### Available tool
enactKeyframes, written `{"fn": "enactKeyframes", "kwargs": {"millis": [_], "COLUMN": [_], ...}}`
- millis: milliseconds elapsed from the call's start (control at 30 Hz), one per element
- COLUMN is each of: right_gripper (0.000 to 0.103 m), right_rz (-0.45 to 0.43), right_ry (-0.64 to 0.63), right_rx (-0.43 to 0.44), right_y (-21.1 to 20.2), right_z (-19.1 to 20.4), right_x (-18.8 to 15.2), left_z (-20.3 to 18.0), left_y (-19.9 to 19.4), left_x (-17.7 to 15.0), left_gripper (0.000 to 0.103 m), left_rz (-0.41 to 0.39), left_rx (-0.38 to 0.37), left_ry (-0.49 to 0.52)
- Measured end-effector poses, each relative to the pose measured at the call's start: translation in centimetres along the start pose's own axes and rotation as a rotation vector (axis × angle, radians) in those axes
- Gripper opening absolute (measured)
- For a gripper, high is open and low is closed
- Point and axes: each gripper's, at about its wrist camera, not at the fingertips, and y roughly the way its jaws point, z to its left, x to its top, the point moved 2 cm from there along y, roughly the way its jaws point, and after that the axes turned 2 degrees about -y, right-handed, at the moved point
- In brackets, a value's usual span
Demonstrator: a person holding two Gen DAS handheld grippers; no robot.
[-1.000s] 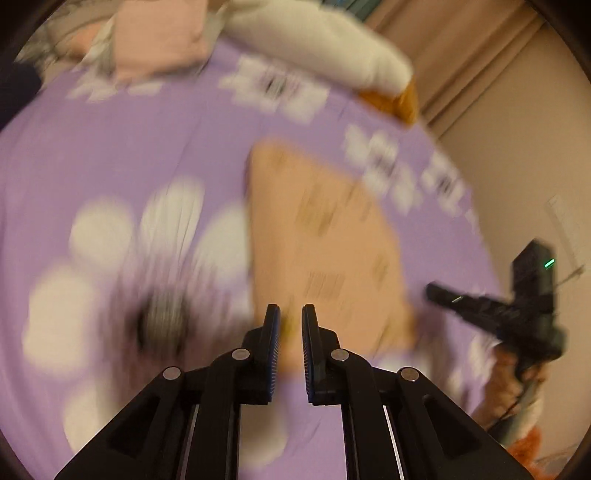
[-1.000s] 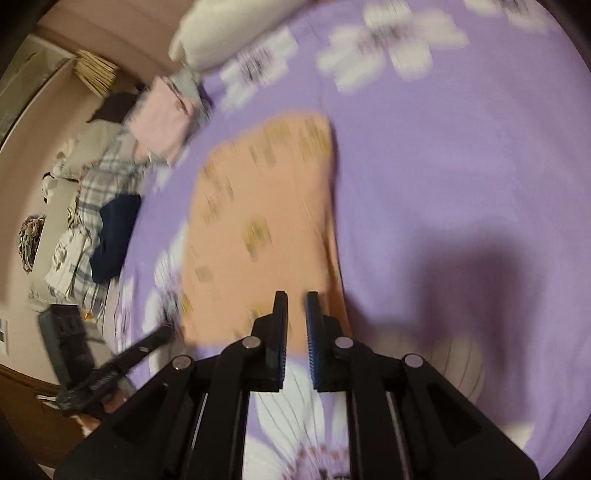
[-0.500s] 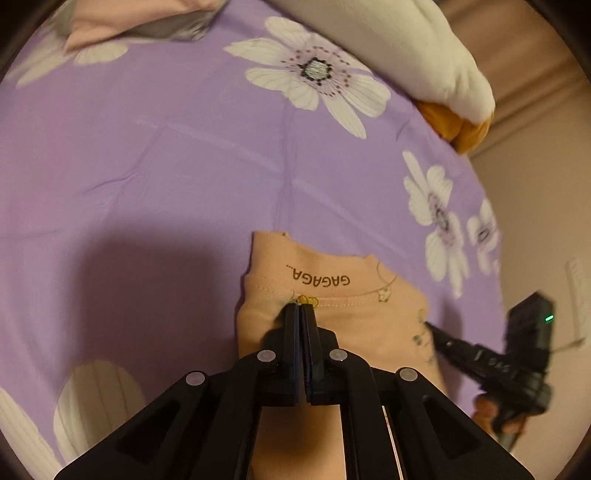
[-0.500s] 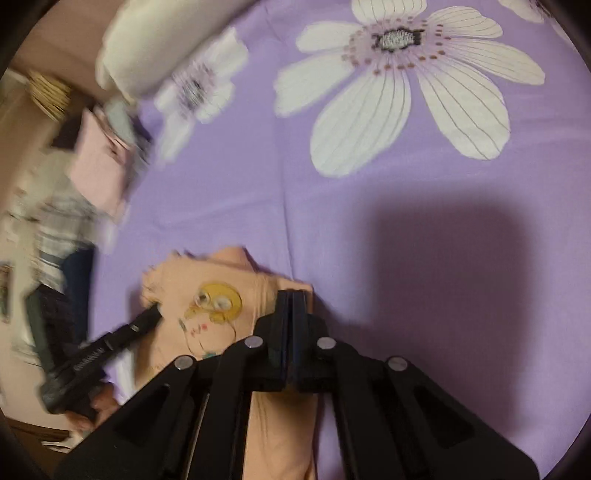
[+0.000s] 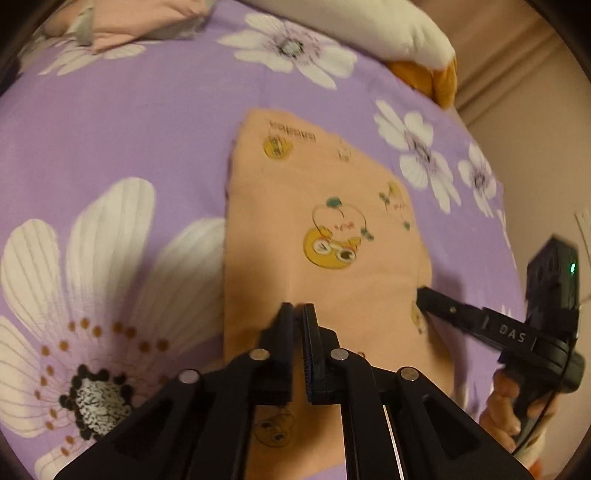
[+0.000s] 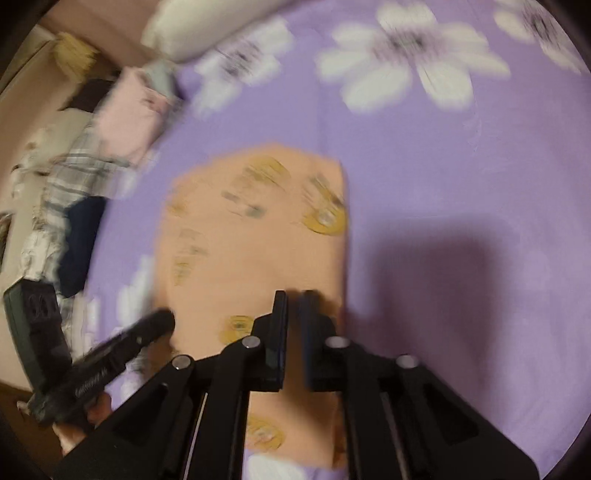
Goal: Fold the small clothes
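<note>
A small peach garment [image 5: 325, 236] with yellow cartoon prints lies folded flat on the purple flowered bedsheet [image 5: 122, 122]. It also shows in the right wrist view [image 6: 255, 243], blurred. My left gripper [image 5: 298, 314] hovers over the garment's near part, jaws slightly apart and holding nothing. My right gripper [image 6: 293, 301] hovers over the garment's near right part, jaws a little apart and empty. Each gripper shows in the other's view: the right one [image 5: 480, 321] at the garment's right edge, the left one [image 6: 122, 343] at its left edge.
A white pillow [image 5: 373, 26] and an orange cushion [image 5: 432, 81] lie at the far end of the bed. A pile of folded pink clothes [image 5: 122, 22] sits at the far left. Plaid and navy clothes [image 6: 70, 206] are stacked along the bed's left side.
Both grippers were shut on the garment's edge half a second ago. They have let go, opened slightly and pulled back, and the garment now lies folded flat.
</note>
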Motion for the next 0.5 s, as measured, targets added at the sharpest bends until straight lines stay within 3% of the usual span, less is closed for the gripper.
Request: {"fn": "enactKeyframes", "kwargs": {"millis": [100, 200, 300, 367, 400, 467, 500], "right_gripper": [0.013, 0.013, 0.014, 0.012, 0.011, 0.0, 0.0], "right_rz": [-0.007, -0.094, -0.044, 0.012, 0.035, 0.038, 0.014], "right_ry": [0.091, 0.002, 0.021, 0.052, 0.058, 0.079, 0.097], "right_rx": [0.083, 0.049, 0.051, 0.075, 0.032, 0.026, 0.049], "right_y": [-3.4, -7.6, -6.8, -4.9, -3.7, -2.3, -2.7], "right_z": [-0.8, 0.3, 0.2, -0.3, -1.0, -1.5, -1.9], "right_x": [-0.3, -2.0, -4.4, -6.2, -7.3, -8.2, -8.5], "left_z": [-0.5, -1.2, -0.6, 0.0, 0.7, 1.5, 1.7], "left_y": [-4.5, -8.1, -7.1, -4.1, -2.7, -2.4, -3.0], "left_x": [0.6, -0.7, -4.0, -6.4, -7.2, -8.4, -8.5], "left_gripper": [0.007, 0.007, 0.007, 0.007, 0.007, 0.007, 0.007], "left_rz": [-0.06, -0.132, -0.069, -0.007, 0.022, -0.037, -0.015], "left_rx": [-0.061, -0.021, -0.011, 0.022, 0.06, 0.056, 0.046], "left_ry": [-0.023, 0.035, 0.019, 0.011, 0.001, 0.0, -0.042]}}
